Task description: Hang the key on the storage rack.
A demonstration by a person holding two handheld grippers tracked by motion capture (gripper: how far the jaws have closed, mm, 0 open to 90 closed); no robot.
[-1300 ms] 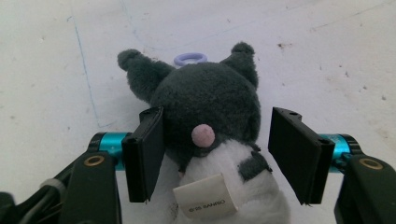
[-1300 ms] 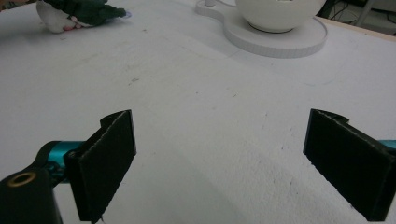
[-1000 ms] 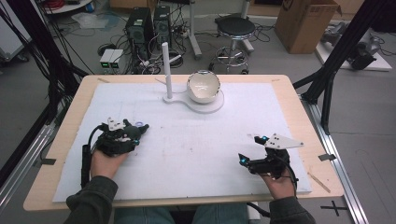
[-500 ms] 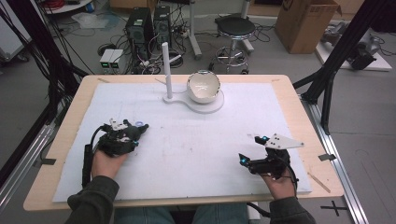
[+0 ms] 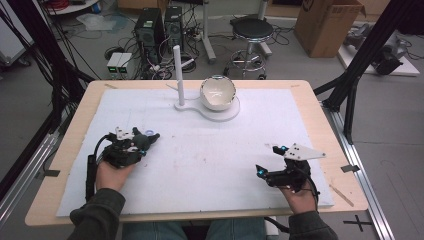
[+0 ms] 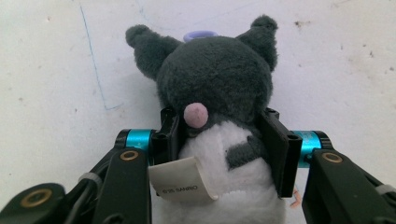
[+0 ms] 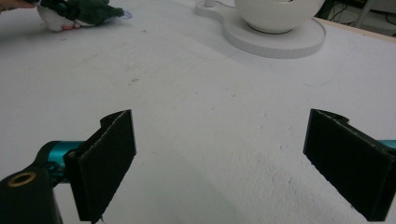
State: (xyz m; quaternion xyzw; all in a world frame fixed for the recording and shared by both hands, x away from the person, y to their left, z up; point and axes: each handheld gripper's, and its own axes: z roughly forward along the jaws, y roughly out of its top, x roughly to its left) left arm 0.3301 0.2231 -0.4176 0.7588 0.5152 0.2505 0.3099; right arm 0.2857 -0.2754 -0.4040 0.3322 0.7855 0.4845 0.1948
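Observation:
A dark grey plush toy (image 6: 219, 79) with a white belly, pink nose and paper tag lies on the white mat, head pointing away from me. My left gripper (image 6: 224, 135) is shut on its body, one pad on each side. In the high view this gripper (image 5: 137, 142) sits at the mat's left with the plush toy (image 5: 146, 139) in its jaws. My right gripper (image 5: 268, 160) rests low at the front right, open, and in its own view nothing lies between the jaws of the right gripper (image 7: 224, 163). Far off there I see the plush toy (image 7: 88, 14).
A white bowl (image 5: 218, 92) sits on a white stand base (image 5: 227, 114) with an upright post (image 5: 178, 75) at the back centre. The same bowl (image 7: 278, 11) shows ahead of my right gripper. A small lilac ring (image 6: 201, 35) lies just beyond the toy's head.

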